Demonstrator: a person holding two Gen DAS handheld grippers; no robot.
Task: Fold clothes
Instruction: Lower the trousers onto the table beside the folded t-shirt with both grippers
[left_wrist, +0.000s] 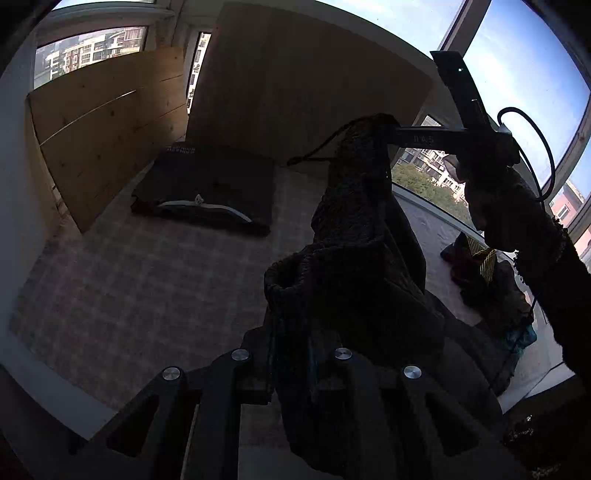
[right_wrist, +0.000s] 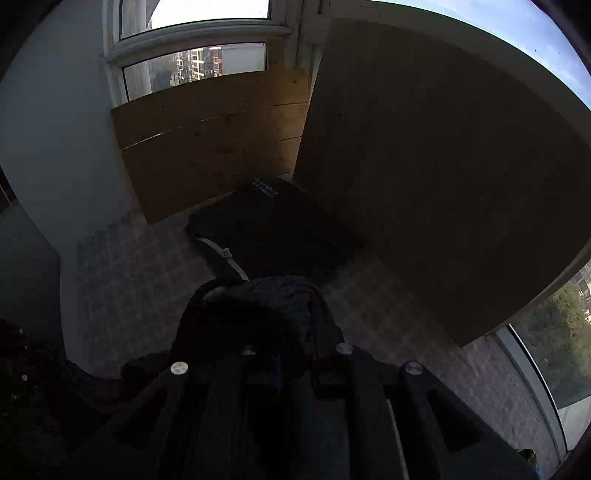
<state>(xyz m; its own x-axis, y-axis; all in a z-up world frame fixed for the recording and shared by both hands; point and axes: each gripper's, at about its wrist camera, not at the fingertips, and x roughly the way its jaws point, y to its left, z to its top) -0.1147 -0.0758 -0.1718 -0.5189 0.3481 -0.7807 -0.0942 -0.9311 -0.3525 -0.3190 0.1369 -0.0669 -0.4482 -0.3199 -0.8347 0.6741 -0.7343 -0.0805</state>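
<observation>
Dark knit garment (left_wrist: 354, 258) | clamped in left claw (left_wrist: 291, 365) | right claw (right_wrist: 295, 365) too

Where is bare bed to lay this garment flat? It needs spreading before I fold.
The checked cover lies bare in front of the folded dark stack, out to its left edge. It is crowded by the window, where a clothes heap lies.

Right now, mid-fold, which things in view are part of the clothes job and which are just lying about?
Part of the job:
- dark garment, held up between both grippers
- left gripper
- right gripper
- folded dark garment on the checked bed cover
- pile of unfolded clothes

Lying about:
- wooden boards against the windows
- black cable on the right gripper
</observation>
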